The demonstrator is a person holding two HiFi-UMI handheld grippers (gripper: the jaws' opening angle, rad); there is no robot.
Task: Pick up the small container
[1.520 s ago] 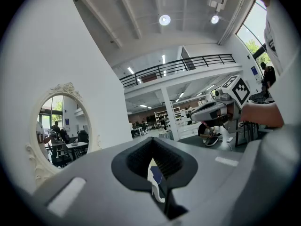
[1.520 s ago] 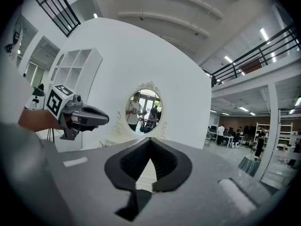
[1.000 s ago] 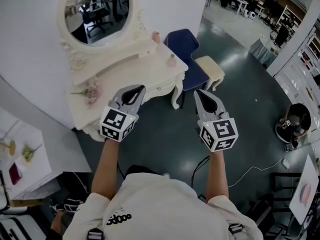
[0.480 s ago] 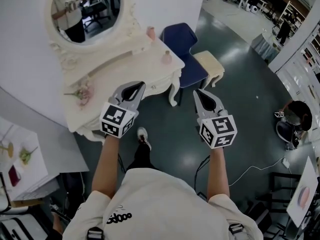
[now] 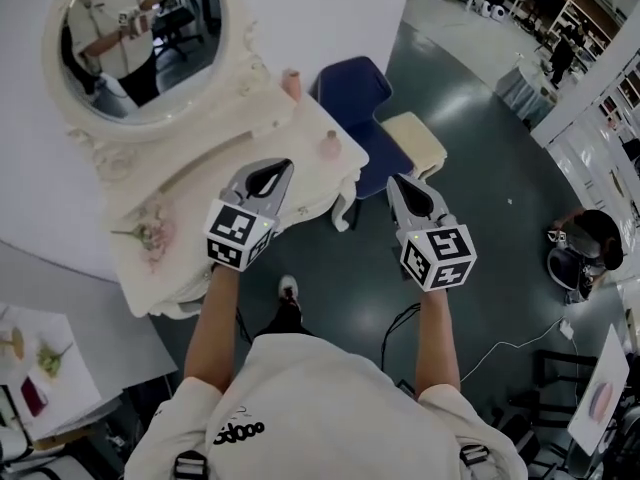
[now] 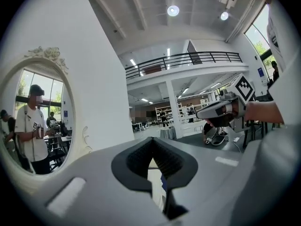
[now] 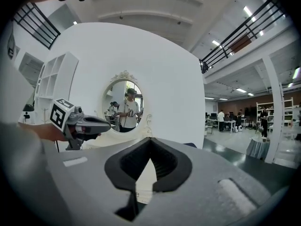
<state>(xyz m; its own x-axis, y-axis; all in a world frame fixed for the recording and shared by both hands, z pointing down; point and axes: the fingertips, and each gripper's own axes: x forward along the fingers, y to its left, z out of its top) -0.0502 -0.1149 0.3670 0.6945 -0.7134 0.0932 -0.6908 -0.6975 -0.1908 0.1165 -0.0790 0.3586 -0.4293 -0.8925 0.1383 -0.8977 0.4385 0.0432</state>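
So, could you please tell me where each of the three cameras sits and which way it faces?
Head view: on the person's head, facing steeply down at the dressing table and floor; arms, shirt, left tool and right tool show.
Left gripper view: on the left tool, facing along its shut jaws at the wall; the right tool shows at right.
Right gripper view: on the right tool, facing along its shut jaws at the wall; the left tool shows at left.
Shared: all three catch the mirror.

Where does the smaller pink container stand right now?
In the head view the smaller pink container stands near the right end of the dressing table, just ahead of the left gripper, with the blue chair beyond the table's edge.
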